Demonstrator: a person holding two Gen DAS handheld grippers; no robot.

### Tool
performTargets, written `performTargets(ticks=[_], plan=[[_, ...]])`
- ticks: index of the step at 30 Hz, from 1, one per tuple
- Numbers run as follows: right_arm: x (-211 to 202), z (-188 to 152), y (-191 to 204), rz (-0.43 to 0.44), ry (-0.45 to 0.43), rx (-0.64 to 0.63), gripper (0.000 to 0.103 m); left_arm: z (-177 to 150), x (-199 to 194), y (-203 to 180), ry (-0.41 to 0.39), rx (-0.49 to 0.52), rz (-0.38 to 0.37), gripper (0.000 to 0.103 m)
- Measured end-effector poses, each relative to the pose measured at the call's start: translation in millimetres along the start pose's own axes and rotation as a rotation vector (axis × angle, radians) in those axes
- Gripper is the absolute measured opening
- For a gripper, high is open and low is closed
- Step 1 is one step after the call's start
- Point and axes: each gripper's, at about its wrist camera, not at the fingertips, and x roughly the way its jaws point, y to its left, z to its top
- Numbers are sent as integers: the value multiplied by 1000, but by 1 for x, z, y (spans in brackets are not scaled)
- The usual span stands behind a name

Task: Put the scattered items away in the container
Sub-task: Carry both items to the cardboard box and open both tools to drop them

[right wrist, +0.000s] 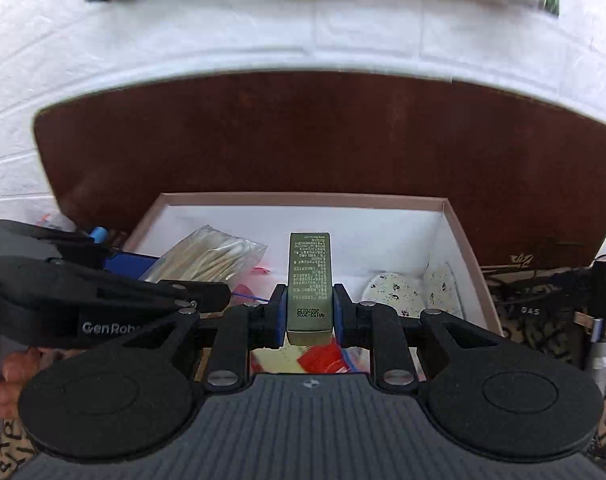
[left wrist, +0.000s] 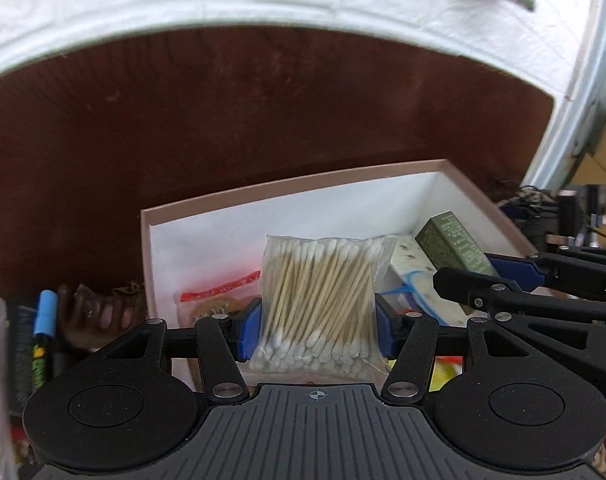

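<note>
Box (right wrist: 469, 240) sits under both loads so each can drop in: my left fingers (left wrist: 317, 330) pinch the swab bag (left wrist: 317, 300); right fingers (right wrist: 308, 312) clamp the green carton (right wrist: 309, 276).

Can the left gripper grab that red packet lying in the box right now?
Probably not. The left gripper is shut on the bag of cotton swabs, which hangs over the box. The red packet lies just left of it, but the gripper must let go first.
</note>
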Motion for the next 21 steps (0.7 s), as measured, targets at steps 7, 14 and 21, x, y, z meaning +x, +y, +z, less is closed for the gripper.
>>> performTargets(ticks=[7, 14, 21], plan=[[42, -1, -9, -68, 85, -8, 78, 1, 19, 14, -4, -9, 67, 87], [3, -15, -23, -66, -1, 33, 97, -6, -2, 20, 11, -54, -53, 102], [-40, -22, -5, -61, -15, -12, 100, -21, -42, 10, 31, -48, -60, 103]])
